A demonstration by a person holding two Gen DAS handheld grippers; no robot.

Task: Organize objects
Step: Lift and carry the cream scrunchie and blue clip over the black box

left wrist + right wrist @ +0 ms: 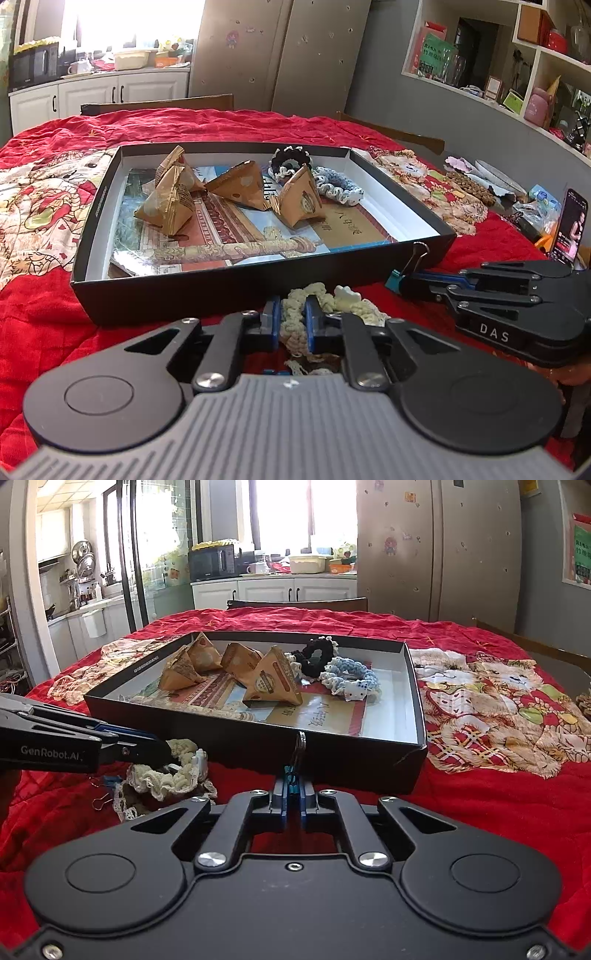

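L wrist – low, near box (pixel 258 291) front | R wrist – same, shares box (pixel 332 760)

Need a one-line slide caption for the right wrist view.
Right gripper clamps a blue binder clip before the black box; left gripper holds a cream scrunchie.

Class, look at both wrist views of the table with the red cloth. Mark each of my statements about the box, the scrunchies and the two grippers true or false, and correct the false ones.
1. The left gripper is shut on a cream scrunchie. True.
2. The right gripper is open and holds nothing. False: it is shut on a teal binder clip.
3. Four brown pyramid packets lie inside the black box. True.
4. The blue scrunchie lies on the red cloth outside the box. False: it lies inside the box, beside the black scrunchie.
5. The cream scrunchie is already inside the box. False: it is in front of the box's near wall.
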